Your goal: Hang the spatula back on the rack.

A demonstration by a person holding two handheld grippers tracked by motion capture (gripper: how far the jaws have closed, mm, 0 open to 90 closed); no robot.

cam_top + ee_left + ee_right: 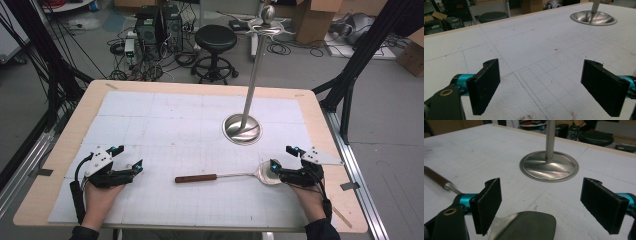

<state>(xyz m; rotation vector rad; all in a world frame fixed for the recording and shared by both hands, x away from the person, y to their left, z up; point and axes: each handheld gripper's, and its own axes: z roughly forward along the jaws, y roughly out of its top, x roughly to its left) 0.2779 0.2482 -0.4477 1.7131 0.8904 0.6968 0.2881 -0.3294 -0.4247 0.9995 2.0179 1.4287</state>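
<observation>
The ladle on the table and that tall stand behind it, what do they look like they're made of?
The ladle looks like two materials: a bowl and thin shaft of polished metal, bright and mirror-like, and a handle that is matte reddish-brown, probably wood, though coated plastic can't be ruled out. The stand appears to be polished steel or chrome: its round base shows streaky reflections and its pole is silvery.

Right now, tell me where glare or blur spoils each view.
High view: evenly lit, slightly soft, a bright spot on the stand's base. Left gripper view: jaws sharp, the room behind the table soft. Right gripper view: streaky glare on the base, and the ladle bowl close in is blurred.
</observation>
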